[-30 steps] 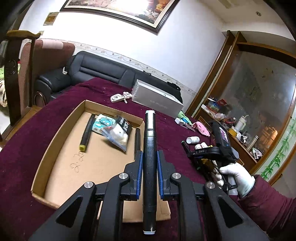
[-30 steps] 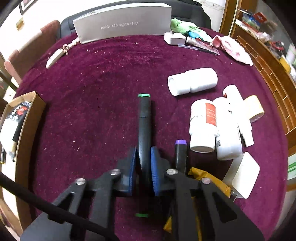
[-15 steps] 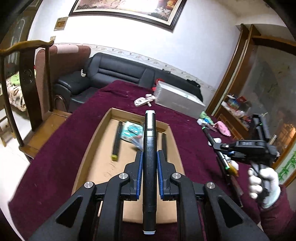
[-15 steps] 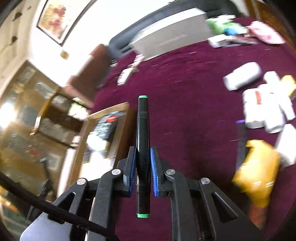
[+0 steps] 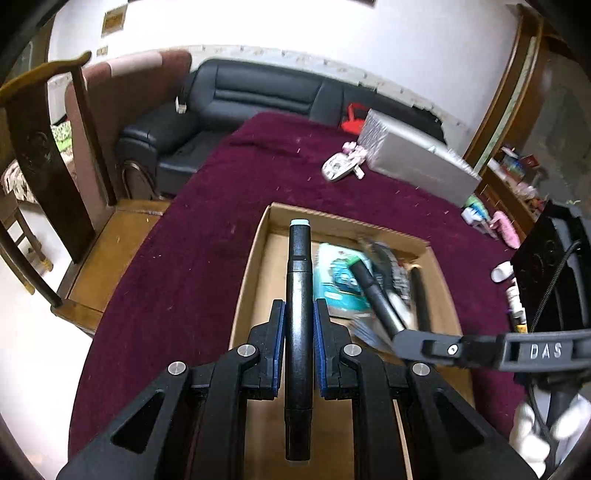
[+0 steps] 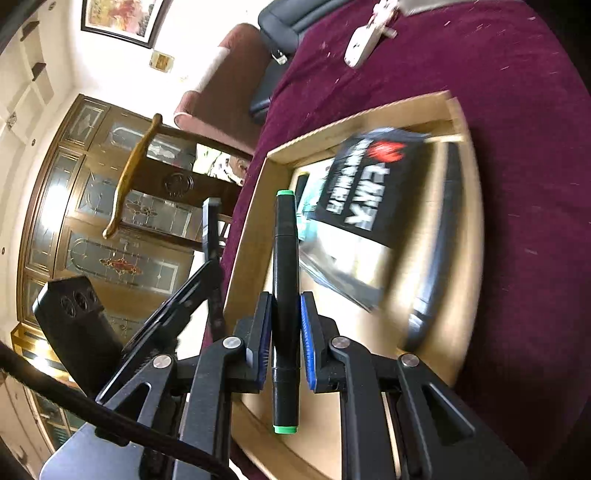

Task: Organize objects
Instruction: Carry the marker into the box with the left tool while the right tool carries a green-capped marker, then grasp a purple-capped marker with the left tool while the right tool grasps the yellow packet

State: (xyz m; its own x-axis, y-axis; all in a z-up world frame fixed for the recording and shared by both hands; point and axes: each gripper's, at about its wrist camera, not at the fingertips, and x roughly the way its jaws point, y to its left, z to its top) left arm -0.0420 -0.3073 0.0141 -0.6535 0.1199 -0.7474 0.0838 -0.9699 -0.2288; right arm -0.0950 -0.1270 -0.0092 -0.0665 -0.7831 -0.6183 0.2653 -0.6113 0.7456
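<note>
We held both grippers over the cardboard tray (image 5: pixel 258 236). The left gripper (image 5: pixel 299 314) clamped a pale-capped marker (image 5: pixel 299 280); the right gripper (image 6: pixel 284 306) clamped a green-capped marker (image 6: pixel 285 236) beside the tray's left wall.

Box's (image 5: pixel 258 254) left floor lies bare; packets (image 5: pixel 340 280) and markers (image 5: pixel 421 295) crowd its right.

Home living room: black sofa (image 5: pixel 258 96), framed painting (image 6: pixel 118 18).

A black leather sofa (image 5: pixel 258 96) stands against the white wall (image 5: pixel 332 40), beside a wooden chair (image 5: pixel 48 155). A framed painting (image 6: pixel 122 18) hangs above a glass-fronted wooden cabinet (image 6: pixel 92 221), brightly lit.
</note>
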